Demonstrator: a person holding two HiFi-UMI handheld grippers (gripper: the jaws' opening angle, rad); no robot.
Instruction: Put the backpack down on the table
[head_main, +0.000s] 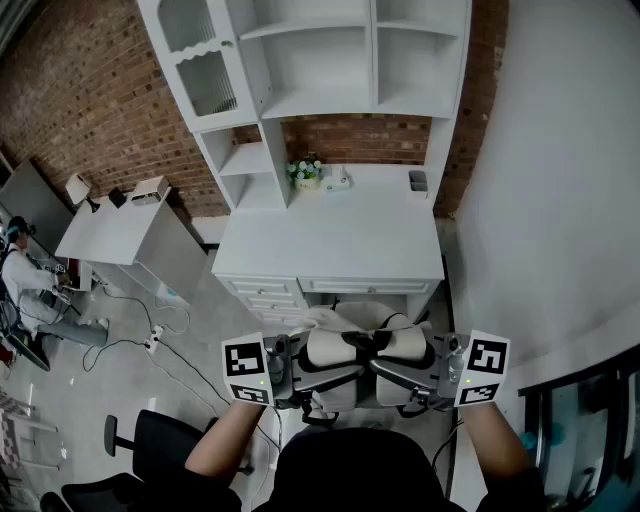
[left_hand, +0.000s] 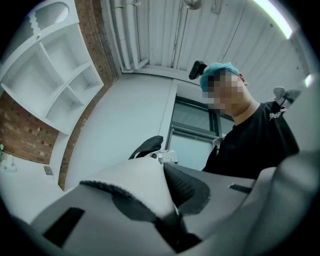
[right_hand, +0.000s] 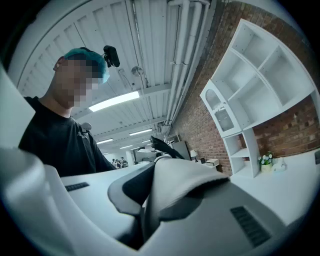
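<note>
A cream backpack (head_main: 362, 345) with black straps hangs in the air between my two grippers, just in front of the white table (head_main: 330, 240) and short of its front edge. My left gripper (head_main: 292, 385) is shut on a cream, mesh-edged shoulder strap (left_hand: 137, 187) on the bag's left side. My right gripper (head_main: 425, 385) is shut on the matching strap (right_hand: 180, 185) on the right side. In both gripper views the strap fabric fills the gap between the grey jaws. The bag's lower part is hidden behind my head and arms.
The table carries a small flower pot (head_main: 306, 172), a white item (head_main: 338, 179) and a grey box (head_main: 418, 180) at the back under a white shelf unit (head_main: 320, 60). Drawers (head_main: 270, 295) sit below. A black chair (head_main: 150, 440) stands at lower left; another desk (head_main: 110, 230) is further left.
</note>
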